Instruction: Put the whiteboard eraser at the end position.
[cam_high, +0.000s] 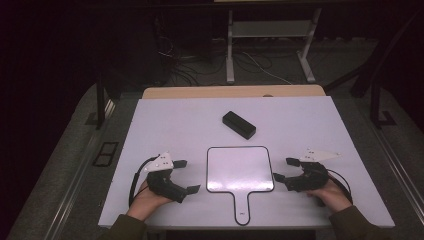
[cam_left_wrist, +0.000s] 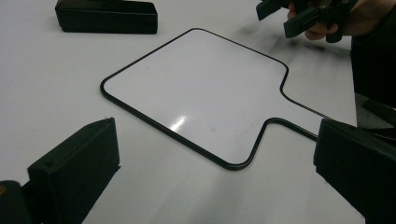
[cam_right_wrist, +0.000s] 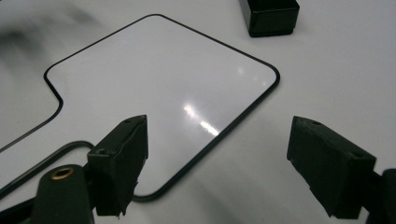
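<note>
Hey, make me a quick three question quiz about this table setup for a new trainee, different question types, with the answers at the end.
1. True or false: the black box lies on the paddle-shaped whiteboard.
2. Which way does the whiteboard's handle point? A) toward the person B) toward the far edge C) toward the left gripper
3. Fill in: the right gripper's jaws stand ___ and hold nothing.

Key: 1 false, it lies apart, farther back on the white table. 2 A. 3 open.

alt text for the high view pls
A white paddle-shaped board with a black rim lies on a white table between two open hand-held grippers, left and right. A black box sits behind it.
</note>
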